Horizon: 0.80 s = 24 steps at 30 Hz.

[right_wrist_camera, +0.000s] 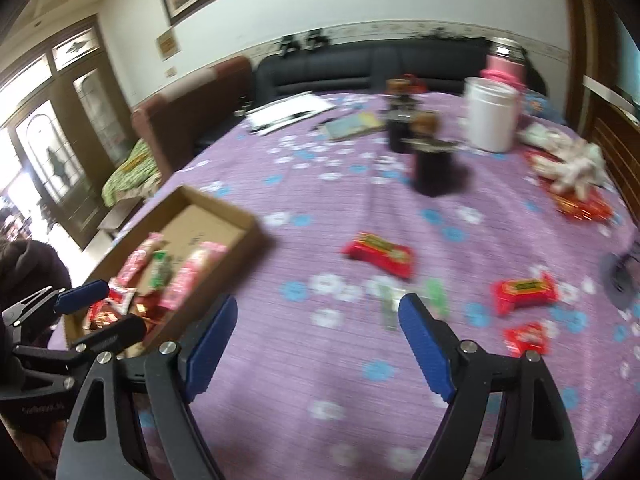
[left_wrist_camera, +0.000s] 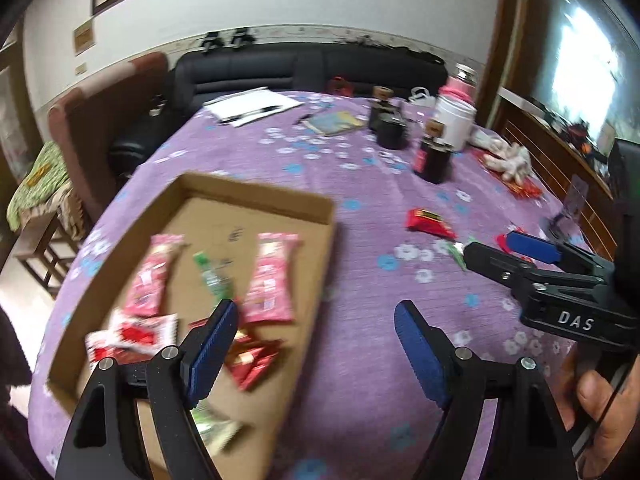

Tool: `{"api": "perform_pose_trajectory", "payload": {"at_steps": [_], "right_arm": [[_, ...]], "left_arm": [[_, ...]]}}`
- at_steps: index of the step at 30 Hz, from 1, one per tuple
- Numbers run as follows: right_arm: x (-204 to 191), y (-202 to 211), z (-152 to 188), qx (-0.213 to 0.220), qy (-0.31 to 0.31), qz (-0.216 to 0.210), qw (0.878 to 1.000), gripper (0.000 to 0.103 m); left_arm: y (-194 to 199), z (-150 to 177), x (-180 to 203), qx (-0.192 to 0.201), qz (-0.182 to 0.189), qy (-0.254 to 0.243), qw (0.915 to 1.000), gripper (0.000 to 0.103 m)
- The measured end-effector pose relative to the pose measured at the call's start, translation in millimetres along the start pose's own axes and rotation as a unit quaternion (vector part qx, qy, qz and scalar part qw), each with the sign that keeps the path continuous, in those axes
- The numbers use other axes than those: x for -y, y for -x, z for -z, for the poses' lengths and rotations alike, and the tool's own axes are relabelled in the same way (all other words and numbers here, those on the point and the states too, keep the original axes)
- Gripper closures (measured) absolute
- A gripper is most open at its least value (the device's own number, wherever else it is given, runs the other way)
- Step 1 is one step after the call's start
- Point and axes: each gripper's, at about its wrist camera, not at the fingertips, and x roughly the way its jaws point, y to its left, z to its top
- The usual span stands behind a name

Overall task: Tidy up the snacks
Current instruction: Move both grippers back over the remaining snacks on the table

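Note:
A shallow cardboard box [left_wrist_camera: 256, 194] lies on the purple flowered tablecloth and holds pink packets [left_wrist_camera: 272, 276], a green packet [left_wrist_camera: 212, 276] and red packets [left_wrist_camera: 252, 360]. My left gripper [left_wrist_camera: 316, 320] hovers open over the box's near right corner with nothing between its pads. Its fingers also show at the left edge of the right wrist view, over the box [right_wrist_camera: 240, 218]. My right gripper [right_wrist_camera: 320, 320] is open and empty above bare cloth. Beyond it lie loose red snacks [right_wrist_camera: 380, 254] [right_wrist_camera: 524, 292] [right_wrist_camera: 526, 338] and green packets [right_wrist_camera: 436, 296]. The right gripper [left_wrist_camera: 488, 244] also shows right of the box.
Two dark jars [right_wrist_camera: 430, 168] [right_wrist_camera: 400, 128], a white canister [right_wrist_camera: 490, 116], papers [right_wrist_camera: 292, 114], a booklet [right_wrist_camera: 356, 124] and a white fluffy thing [right_wrist_camera: 572, 168] sit at the table's far side. A black sofa [right_wrist_camera: 360, 64] and a brown chair [right_wrist_camera: 192, 108] stand behind the table.

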Motion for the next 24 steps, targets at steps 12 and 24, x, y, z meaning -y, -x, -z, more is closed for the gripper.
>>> {"api": "perform_pose_trajectory", "payload": {"at_steps": [12, 24], "right_arm": [[88, 18, 24, -0.009, -0.051, 0.055, 0.997, 0.021], [124, 9, 29, -0.015, -0.072, 0.069, 0.995, 0.021]], "left_arm": [[-51, -19, 66, -0.033, 0.039, -0.042, 0.9978, 0.019], [-107, -55, 99, -0.065, 0.062, -0.086, 0.9923, 0.019]]}}
